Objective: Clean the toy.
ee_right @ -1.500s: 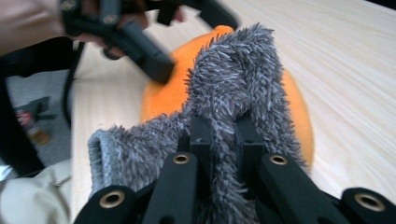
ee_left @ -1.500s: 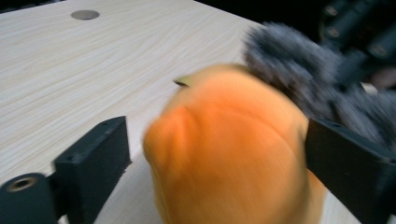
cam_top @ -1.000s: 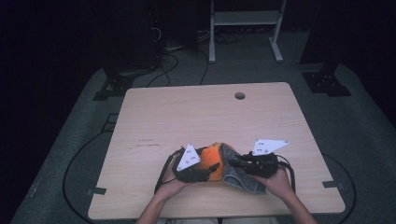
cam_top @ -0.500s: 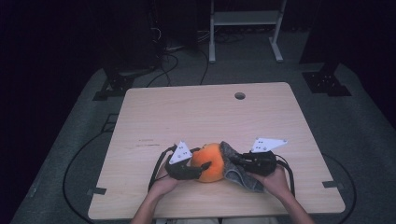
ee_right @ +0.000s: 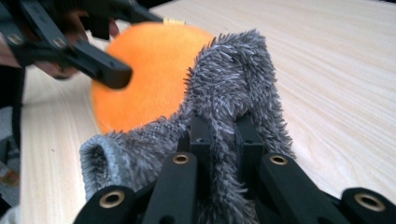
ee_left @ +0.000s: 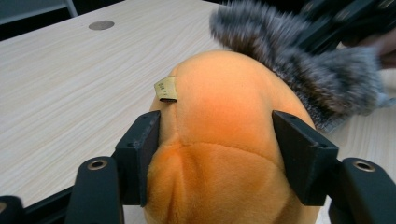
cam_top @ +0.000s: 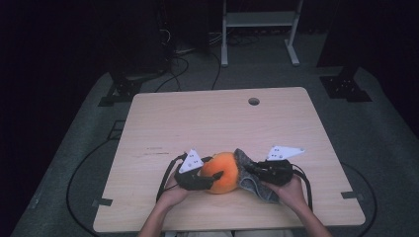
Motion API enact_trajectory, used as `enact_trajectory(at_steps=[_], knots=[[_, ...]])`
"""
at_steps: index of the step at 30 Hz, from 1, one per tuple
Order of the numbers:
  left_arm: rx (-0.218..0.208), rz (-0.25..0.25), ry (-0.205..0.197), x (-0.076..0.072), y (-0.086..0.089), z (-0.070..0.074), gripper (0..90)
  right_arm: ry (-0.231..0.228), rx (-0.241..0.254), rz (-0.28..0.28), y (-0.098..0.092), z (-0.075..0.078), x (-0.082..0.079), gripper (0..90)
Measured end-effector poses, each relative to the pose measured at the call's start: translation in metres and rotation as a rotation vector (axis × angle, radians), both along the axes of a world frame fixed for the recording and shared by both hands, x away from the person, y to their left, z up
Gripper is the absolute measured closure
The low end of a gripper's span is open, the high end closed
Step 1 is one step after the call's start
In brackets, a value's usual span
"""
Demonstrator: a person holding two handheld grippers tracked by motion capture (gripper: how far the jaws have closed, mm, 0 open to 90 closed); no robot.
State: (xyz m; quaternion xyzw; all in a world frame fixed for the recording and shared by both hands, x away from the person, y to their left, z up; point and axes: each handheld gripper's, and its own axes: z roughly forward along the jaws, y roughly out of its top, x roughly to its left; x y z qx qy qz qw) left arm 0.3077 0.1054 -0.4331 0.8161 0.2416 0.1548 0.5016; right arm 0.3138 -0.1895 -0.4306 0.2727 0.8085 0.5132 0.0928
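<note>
An orange plush ball (cam_top: 228,165) lies near the table's front edge, half wrapped on its right by a grey furry cloth (cam_top: 249,178). My left gripper (cam_top: 213,174) comes in from the left. Its jaws have just been closing, and the pads now press into both sides of the plush (ee_left: 219,140), which bears a small yellow tag (ee_left: 166,88). My right gripper (cam_top: 259,173) is shut on a fold of the grey cloth (ee_right: 233,88), pinched between its jaws (ee_right: 224,135). The cloth (ee_left: 303,70) drapes over the plush's far side in the left gripper view.
The light wooden table (cam_top: 212,123) has a round cable hole (cam_top: 254,101) near its far edge. Cables trail from both grippers over the front edge. A white metal stand (cam_top: 259,19) is on the dark floor beyond the table.
My left gripper has shifted a little to the left and its jaws have closed onto the orange plush. More of the plush now shows out of the grey cloth. The right gripper has stayed put.
</note>
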Motion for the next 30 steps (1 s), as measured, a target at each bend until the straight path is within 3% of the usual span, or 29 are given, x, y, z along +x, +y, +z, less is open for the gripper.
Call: enact_trajectory(at_steps=[3,4,5,8,9,11,12,15,17,20,21,25,30], knots=[[0.015,-0.025,-0.017,-0.003,-0.002,0.0,37.2,-0.029,0.075,0.06,0.008,0.009,-0.005,80.6],[0.015,-0.025,-0.017,-0.003,-0.002,0.0,37.4,-0.029,0.075,0.06,0.008,0.009,-0.005,80.6],[0.025,-0.039,-0.023,-0.004,-0.001,0.0,37.7,-0.018,0.04,0.064,0.013,0.004,-0.004,80.6],[0.02,-0.042,-0.021,-0.004,0.0,-0.001,38.0,0.014,0.06,0.051,0.009,-0.004,0.001,80.6],[0.021,-0.047,-0.019,-0.004,0.001,-0.001,38.2,0.036,0.034,0.013,0.002,-0.007,0.004,80.6],[0.02,-0.05,-0.019,-0.005,0.001,-0.001,38.4,0.033,0.026,-0.008,-0.002,-0.004,0.004,80.6],[0.023,-0.055,-0.02,-0.005,0.001,-0.001,38.5,0.027,0.048,-0.003,-0.003,-0.001,0.002,80.7],[0.02,-0.066,-0.021,-0.006,0.001,-0.001,38.1,-0.008,0.078,0.048,0.006,0.006,-0.004,80.6],[0.005,-0.079,-0.003,-0.005,0.002,-0.001,34.4,-0.011,0.057,0.074,0.015,0.005,-0.005,80.7],[0.001,-0.078,0.0,-0.003,0.004,-0.002,35.3,-0.019,0.042,0.069,0.018,0.003,-0.005,80.7],[0.005,-0.075,0.001,-0.003,0.004,-0.002,35.6,0.009,0.059,0.059,0.013,0.0,-0.002,80.7],[0.009,-0.081,-0.005,-0.003,0.005,-0.002,35.8,0.066,0.043,-0.007,-0.003,-0.011,0.007,80.7],[0.01,-0.087,-0.004,-0.003,0.008,-0.003,36.2,0.012,0.084,0.031,0.002,0.005,-0.002,80.7]])
